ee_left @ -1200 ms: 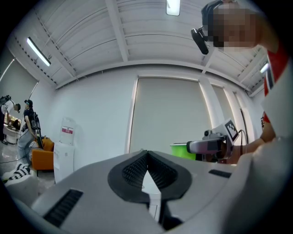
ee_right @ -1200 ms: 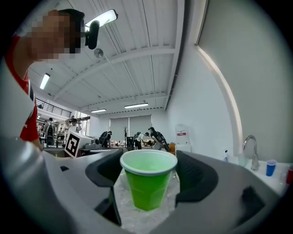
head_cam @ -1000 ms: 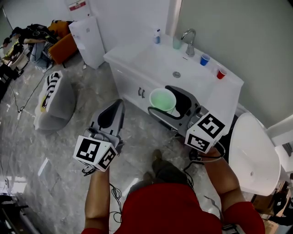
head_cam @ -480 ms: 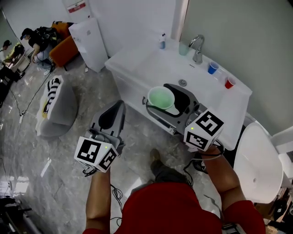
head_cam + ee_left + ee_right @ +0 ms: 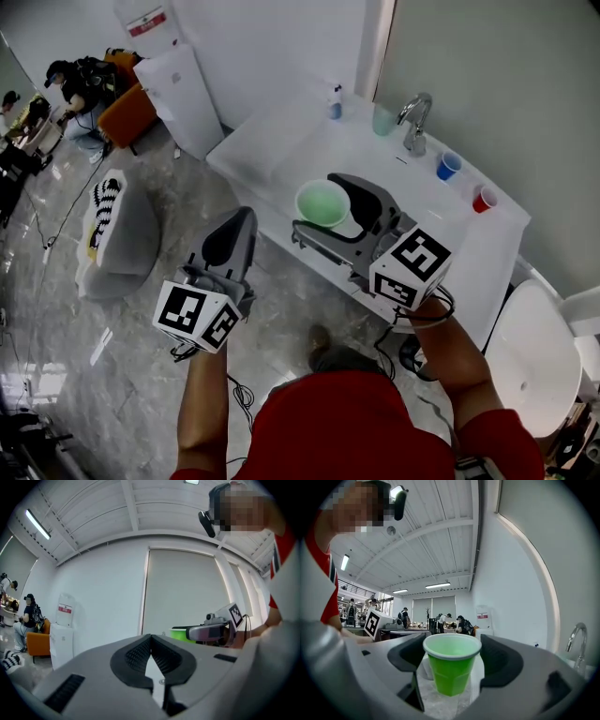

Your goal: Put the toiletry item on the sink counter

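Over the front edge of the sink counter: right gripper carries the green cup, upright, mouth open, looks empty. Jaws shut on it from both sides; contact seems to be near the rim only, with the tapered body standing clear of the pads. Left gripper: fingers pressed together, nothing between them, held out over the floor, well apart from the counter.

Risks, as judged:
- Tapered, thin wall, so the cup may slide down out of the grip, or buckle if squeezed harder.
- Released this near the front edge, it could tip off to the floor.
- Carried further back, it may land in the basin or knock the blue cup and red cup beside the faucet.
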`<state>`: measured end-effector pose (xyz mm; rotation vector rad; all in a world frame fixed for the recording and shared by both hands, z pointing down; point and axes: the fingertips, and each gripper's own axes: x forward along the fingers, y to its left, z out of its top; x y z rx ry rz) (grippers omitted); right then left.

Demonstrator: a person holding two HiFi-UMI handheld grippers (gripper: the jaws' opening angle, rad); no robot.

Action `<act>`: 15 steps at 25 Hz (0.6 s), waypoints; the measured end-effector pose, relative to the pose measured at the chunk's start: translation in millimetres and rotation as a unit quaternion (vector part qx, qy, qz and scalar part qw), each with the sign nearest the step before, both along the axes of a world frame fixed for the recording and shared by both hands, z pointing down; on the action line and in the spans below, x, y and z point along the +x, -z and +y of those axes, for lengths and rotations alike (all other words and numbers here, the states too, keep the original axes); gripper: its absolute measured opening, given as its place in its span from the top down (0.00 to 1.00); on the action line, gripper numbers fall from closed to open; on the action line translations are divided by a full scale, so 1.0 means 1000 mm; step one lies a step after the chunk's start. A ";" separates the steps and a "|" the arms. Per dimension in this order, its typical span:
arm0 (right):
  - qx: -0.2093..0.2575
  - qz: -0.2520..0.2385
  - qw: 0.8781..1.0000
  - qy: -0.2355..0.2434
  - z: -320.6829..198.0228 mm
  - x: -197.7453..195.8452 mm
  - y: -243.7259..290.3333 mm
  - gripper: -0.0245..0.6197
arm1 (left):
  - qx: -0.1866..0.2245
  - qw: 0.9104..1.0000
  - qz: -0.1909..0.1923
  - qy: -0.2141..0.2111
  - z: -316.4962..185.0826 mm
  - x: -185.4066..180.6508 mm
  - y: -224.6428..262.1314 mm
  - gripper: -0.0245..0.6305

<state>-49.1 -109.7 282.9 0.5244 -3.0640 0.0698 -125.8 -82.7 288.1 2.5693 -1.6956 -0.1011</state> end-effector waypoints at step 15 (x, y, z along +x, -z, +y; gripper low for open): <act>-0.009 0.021 1.000 -0.003 -0.119 -0.028 -0.018 0.45 | -0.015 1.000 -0.009 0.008 -0.113 -0.022 -0.014 0.94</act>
